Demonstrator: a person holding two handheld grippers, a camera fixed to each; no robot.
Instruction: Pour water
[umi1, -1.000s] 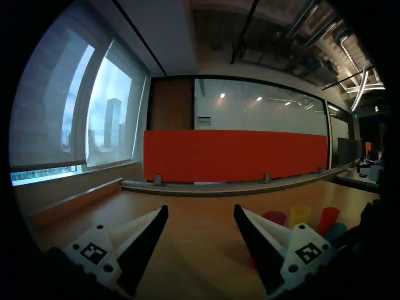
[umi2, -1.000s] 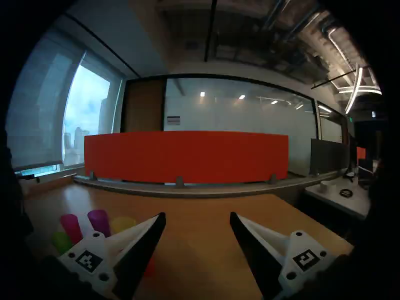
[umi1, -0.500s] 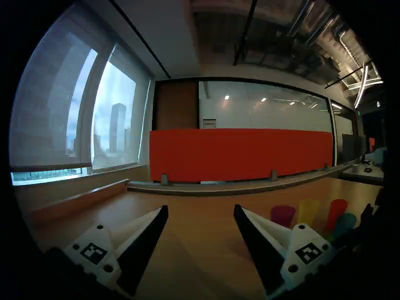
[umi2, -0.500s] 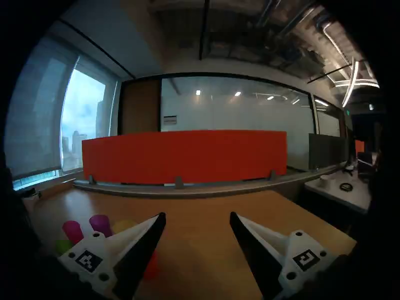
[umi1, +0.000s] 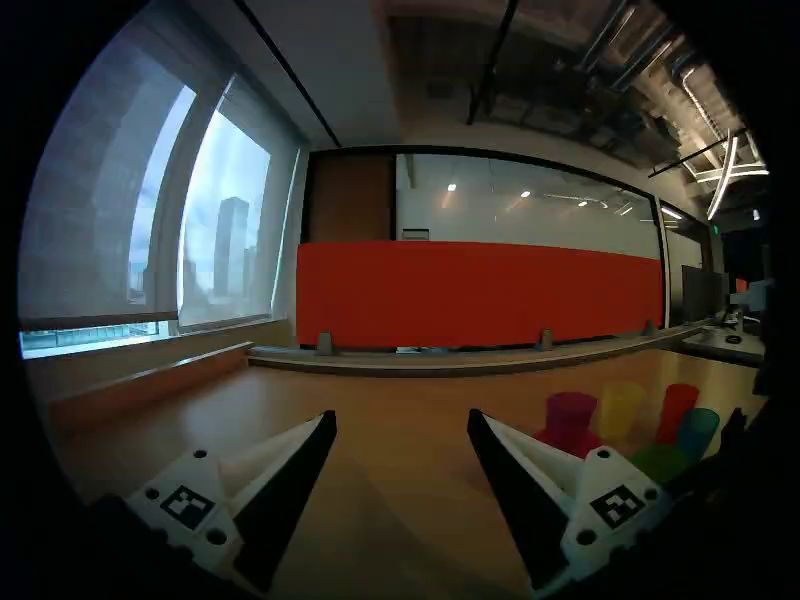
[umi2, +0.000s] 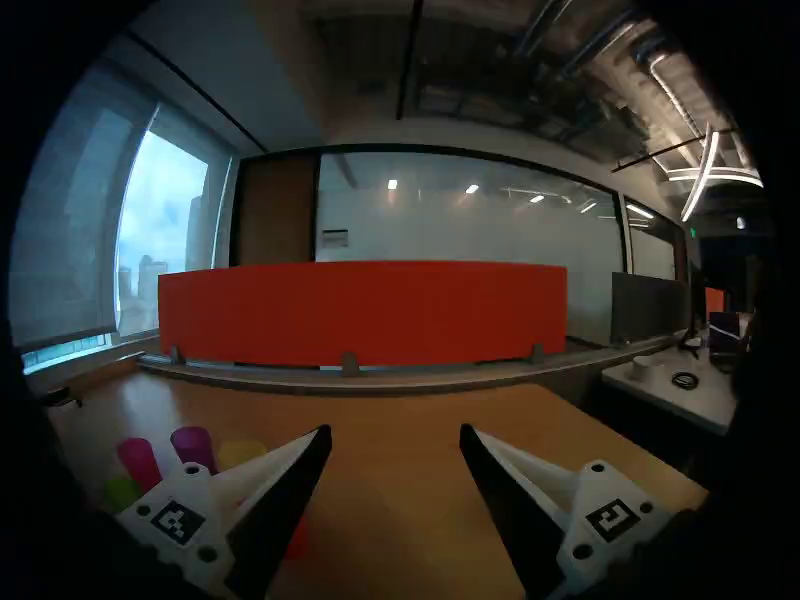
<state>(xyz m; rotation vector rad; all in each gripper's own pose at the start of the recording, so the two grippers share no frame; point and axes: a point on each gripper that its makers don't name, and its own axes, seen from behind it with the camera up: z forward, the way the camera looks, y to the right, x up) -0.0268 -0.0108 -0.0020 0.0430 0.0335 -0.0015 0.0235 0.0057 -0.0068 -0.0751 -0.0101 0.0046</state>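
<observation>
Left gripper (umi1: 401, 415) and right gripper (umi2: 395, 430) both spread, we're holding nothing. The cups (umi1: 571, 415) sit clustered on the wooden tabletop (umi1: 400, 500), near, right of the left gripper. Orange divider (umi1: 480, 295) at far edge.

Surface (umi1: 400, 445): wood-grain finish, smooth, low sheen.

Purple cup (umi1: 570, 413), yellow cup (umi1: 620, 406), red cup (umi1: 679, 405), teal cup (umi1: 698, 430), green cup (umi1: 658, 462): all 5 of translucent coloured plastic, smooth-walled.

Left hand-held gripper (umi1: 401, 414) and right hand-held gripper (umi2: 395, 430): fingers (umi1: 245, 468) of white matt plastic, inner faces black and matt. Each finger carries a printed black-and-white marker (umi1: 188, 506), flat, no gloss.

Red divider panel (umi1: 480, 295): matt, even.

Glass partition (umi1: 520, 215): glossy, reflecting ceiling lights.

Window blind (umi1: 90, 230): sheer woven cloth.
</observation>
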